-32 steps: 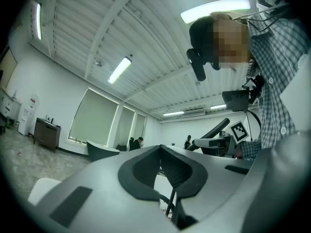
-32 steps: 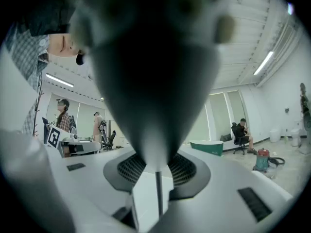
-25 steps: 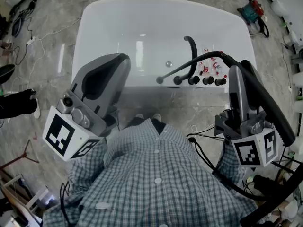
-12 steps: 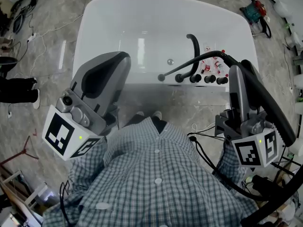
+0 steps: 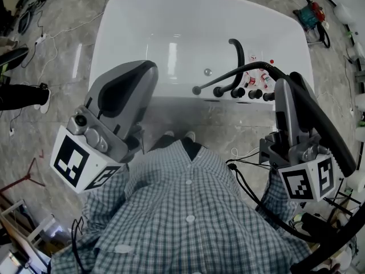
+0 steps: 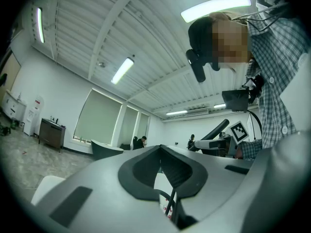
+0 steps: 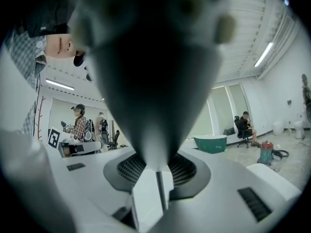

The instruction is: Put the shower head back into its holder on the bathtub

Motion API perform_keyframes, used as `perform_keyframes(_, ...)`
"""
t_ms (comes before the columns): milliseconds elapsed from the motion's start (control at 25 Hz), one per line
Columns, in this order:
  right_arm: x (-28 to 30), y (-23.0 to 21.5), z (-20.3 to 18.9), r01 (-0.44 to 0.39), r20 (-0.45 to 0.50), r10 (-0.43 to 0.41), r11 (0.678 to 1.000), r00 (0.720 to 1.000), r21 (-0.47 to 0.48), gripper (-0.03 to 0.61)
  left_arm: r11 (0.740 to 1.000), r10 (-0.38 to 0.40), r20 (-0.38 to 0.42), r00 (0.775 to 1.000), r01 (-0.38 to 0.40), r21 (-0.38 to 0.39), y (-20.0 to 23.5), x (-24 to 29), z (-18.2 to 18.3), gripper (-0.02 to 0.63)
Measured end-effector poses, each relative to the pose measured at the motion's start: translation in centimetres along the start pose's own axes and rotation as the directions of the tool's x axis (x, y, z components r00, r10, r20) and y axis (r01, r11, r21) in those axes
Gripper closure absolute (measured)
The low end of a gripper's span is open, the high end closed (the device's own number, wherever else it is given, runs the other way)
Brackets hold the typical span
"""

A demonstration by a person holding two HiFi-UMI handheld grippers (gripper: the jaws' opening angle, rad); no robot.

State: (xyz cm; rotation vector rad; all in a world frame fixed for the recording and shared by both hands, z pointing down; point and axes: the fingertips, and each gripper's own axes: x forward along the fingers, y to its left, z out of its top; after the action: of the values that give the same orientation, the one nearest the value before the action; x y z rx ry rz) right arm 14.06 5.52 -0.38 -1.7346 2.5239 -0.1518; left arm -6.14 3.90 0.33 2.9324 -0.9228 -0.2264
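A white bathtub (image 5: pixel 142 16) stands in front of me in the head view. On its near rim are a black curved spout (image 5: pixel 238 53) and a row of black knobs (image 5: pixel 245 93). A thin black hose (image 5: pixel 228 76) rises from a small fitting (image 5: pixel 197 90) on that rim to the black shower head (image 5: pixel 319 133). The shower head lies along my right gripper (image 5: pixel 281 84), which is shut on its narrow end. In the right gripper view it looms as a dark cone (image 7: pixel 150 81) over the jaws (image 7: pixel 156 171). My left gripper (image 5: pixel 145 70) hangs left of the taps, shut and holding nothing (image 6: pixel 161 149).
Cables (image 5: pixel 28 16) lie on the marble floor at the far left, and a red tool (image 5: pixel 311 13) sits at the far right. A person's dark shoe (image 5: pixel 23 95) is at the left edge. Black cables (image 5: pixel 251 193) trail beside my right side.
The tub has slid slightly down and right in the head view. Both grippers keep the same pose, and the right one still holds the shower head.
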Motion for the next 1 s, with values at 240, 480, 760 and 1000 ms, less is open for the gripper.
perform_keyframes(240, 0.1, 0.3, -0.6, -0.010, -0.018, 0.010, 1.000, 1.000, 0.009, 0.443, 1.000, 0.005, -0.009, 1.000, -0.005, -0.007, -0.2, -0.3, -0.3, 0.606)
perform_keyframes(480, 0.5, 0.3, -1.8, -0.017, -0.047, 0.018, 1.000, 0.999, 0.023, 0.443, 1.000, -0.015, -0.008, 1.000, 0.015, -0.016, -0.7, -0.1, -0.7, 0.606)
perform_keyframes(760, 1.5, 0.6, -3.5, -0.024, -0.073, 0.027, 0.999, 0.997, 0.049, 0.443, 0.999, -0.015, -0.028, 0.999, 0.014, -0.032, -0.4, -0.3, -1.8, 0.606)
perform_keyframes(1000, 2.1, 0.9, -4.9, -0.026, -0.106, 0.032, 0.998, 0.994, 0.063, 0.443, 0.999, -0.018, -0.056, 0.998, 0.015, -0.049, -0.1, -0.4, -2.7, 0.606)
